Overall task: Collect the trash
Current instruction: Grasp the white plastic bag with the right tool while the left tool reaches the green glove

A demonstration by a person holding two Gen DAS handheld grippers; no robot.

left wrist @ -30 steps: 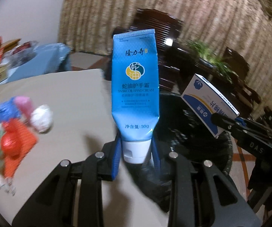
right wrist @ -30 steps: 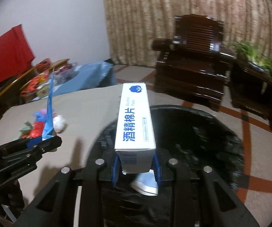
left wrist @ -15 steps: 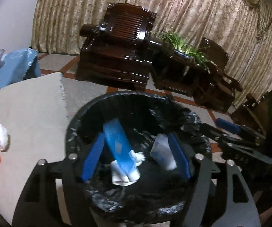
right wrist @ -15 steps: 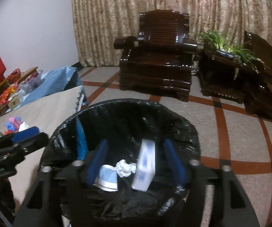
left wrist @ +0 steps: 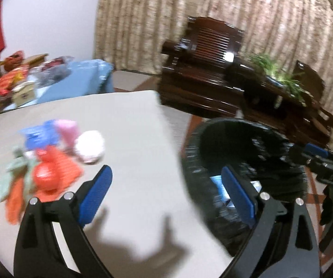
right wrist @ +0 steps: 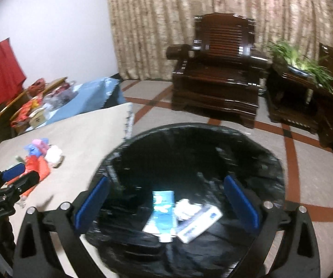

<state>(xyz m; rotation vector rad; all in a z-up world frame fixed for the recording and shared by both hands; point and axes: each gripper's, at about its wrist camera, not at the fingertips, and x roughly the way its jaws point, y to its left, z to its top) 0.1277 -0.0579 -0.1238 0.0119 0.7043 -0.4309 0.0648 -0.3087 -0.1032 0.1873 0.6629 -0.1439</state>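
Note:
A black-lined trash bin [right wrist: 270, 162] stands beside the beige table [left wrist: 131, 120]. Inside it lie a blue hand-cream tube [right wrist: 163, 210], a white-and-blue box [right wrist: 198, 223] and crumpled white paper [right wrist: 185, 207]. My right gripper [right wrist: 166, 202] is open and empty above the bin. My left gripper [left wrist: 166, 192] is open and empty over the table's edge, next to the bin [left wrist: 270, 139]. A pile of trash lies on the table at left: an orange net [left wrist: 52, 173], a white crumpled ball [left wrist: 90, 146], a pink piece [left wrist: 66, 127] and a blue piece [left wrist: 36, 134]. The pile also shows in the right wrist view [right wrist: 41, 155].
A dark wooden armchair [right wrist: 222, 78] and a dark side table with a green plant [right wrist: 300, 60] stand beyond the bin. A blue-covered table with packets [right wrist: 57, 102] stands at the far left. Tiled floor with red lines [right wrist: 293, 148] lies to the right.
Both grippers have let go: the blue tube and the box now lie in the bin. My left gripper has swung left from over the bin toward the table.

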